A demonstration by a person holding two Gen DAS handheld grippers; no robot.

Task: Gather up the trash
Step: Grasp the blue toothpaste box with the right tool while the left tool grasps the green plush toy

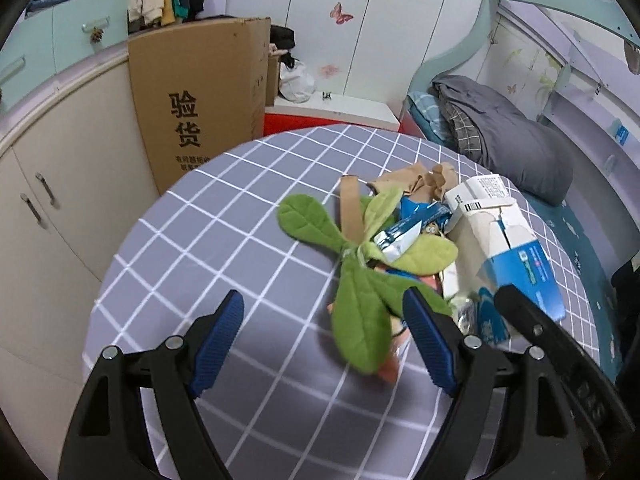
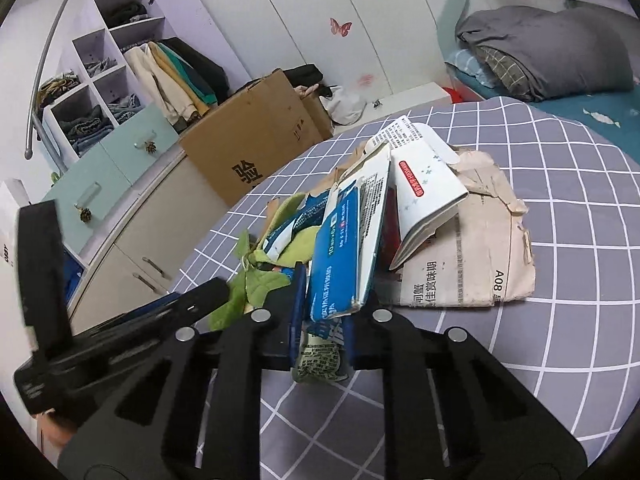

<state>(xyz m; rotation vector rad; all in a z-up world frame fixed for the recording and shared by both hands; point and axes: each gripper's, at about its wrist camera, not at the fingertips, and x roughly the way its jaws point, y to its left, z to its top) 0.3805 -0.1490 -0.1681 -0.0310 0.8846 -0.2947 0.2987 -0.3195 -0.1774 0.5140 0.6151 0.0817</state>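
A trash pile lies on the grey checked tablecloth (image 1: 224,216): a green fabric leaf plant (image 1: 360,280), a blue and white carton (image 1: 508,240), blue wrappers (image 1: 416,220) and brown paper (image 1: 416,180). My left gripper (image 1: 324,340) is open, with the plant's lower leaf between its fingers, not gripped. My right gripper (image 2: 324,312) is shut on a crumpled printed wrapper (image 2: 320,360), pressed against the blue and white carton (image 2: 348,240). A white box (image 2: 424,184) and a folded newspaper (image 2: 472,256) lie behind it. The right gripper also shows in the left wrist view (image 1: 560,344).
A tall cardboard box (image 1: 200,108) stands beyond the table's far left edge, next to cream cabinets (image 1: 60,184). A bed with a grey duvet (image 1: 512,136) lies to the right. A white shelf unit with clothes (image 2: 104,80) stands at the back.
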